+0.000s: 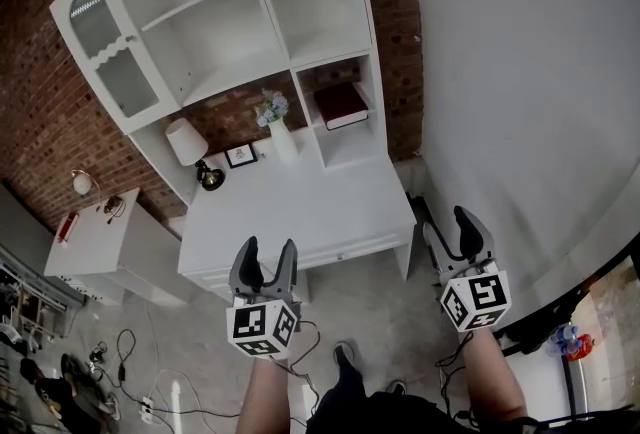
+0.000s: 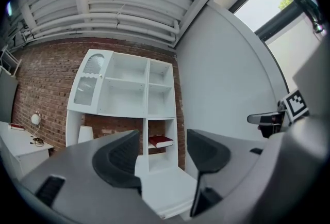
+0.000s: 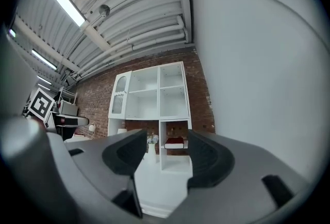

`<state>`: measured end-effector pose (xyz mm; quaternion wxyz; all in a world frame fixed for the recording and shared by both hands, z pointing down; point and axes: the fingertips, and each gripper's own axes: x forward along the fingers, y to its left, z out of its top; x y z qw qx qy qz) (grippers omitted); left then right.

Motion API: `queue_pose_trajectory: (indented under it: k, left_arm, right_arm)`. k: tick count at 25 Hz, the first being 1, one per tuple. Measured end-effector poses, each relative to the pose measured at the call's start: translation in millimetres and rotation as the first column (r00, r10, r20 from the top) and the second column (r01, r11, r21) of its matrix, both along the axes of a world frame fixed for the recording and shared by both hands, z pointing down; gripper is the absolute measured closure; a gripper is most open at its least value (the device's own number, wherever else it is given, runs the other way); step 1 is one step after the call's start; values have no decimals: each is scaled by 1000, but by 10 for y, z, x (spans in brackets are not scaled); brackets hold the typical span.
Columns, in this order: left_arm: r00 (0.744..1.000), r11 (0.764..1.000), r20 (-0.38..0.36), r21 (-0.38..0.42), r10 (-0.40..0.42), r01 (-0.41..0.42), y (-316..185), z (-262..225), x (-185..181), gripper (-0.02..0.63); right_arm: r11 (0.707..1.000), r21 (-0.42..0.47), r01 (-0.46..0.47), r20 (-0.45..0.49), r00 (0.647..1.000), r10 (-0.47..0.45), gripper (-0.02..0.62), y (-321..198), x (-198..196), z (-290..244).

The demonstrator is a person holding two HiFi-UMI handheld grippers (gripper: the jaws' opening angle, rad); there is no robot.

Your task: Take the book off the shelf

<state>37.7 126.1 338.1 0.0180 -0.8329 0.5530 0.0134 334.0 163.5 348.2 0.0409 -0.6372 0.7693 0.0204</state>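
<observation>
With left gripper [image 1: 268, 249] and right gripper [image 1: 442, 220] both wide open and empty near the frame's bottom, the dark-red book [image 1: 341, 105] lies in the centre-right shelf cubby [image 1: 350, 148], where a careless reach may topple what looks like a flower vase [image 1: 282, 137] beside it.

You hold your grey two-jaw left gripper [image 1: 268, 248] at the front edge of the white desk [image 1: 300, 207], jaws wide apart and empty. Your grey right gripper [image 1: 446, 228] is by the desk's right corner, jaws apart and empty too. Your left forearm [image 1: 266, 392] and right forearm [image 1: 497, 377] reach forward.
</observation>
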Motion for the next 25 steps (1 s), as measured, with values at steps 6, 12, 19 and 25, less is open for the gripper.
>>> queue_pose_trajectory:
  k: [6, 12, 19, 25]
  left_arm:
    - [998, 999, -34, -23, 46, -47, -422, 62, 72, 337]
    - [995, 996, -64, -41, 79, -82, -1074, 181, -24, 337]
    - [990, 991, -97, -73, 101, -108, -1912, 268, -276, 337]
    - [916, 961, -365, -146, 167, -234, -2432, 319, -552, 337]
  right_arm:
    - [999, -36, -20, 74, 997, 22, 362, -315, 119, 51]
    - [997, -56, -56, 70, 996, 59, 362, -845, 56, 64]
    - [993, -71, -89, 32, 995, 92, 362, -1600, -240, 54]
    - [993, -109, -33, 318, 946, 67, 368, -2097, -453, 117]
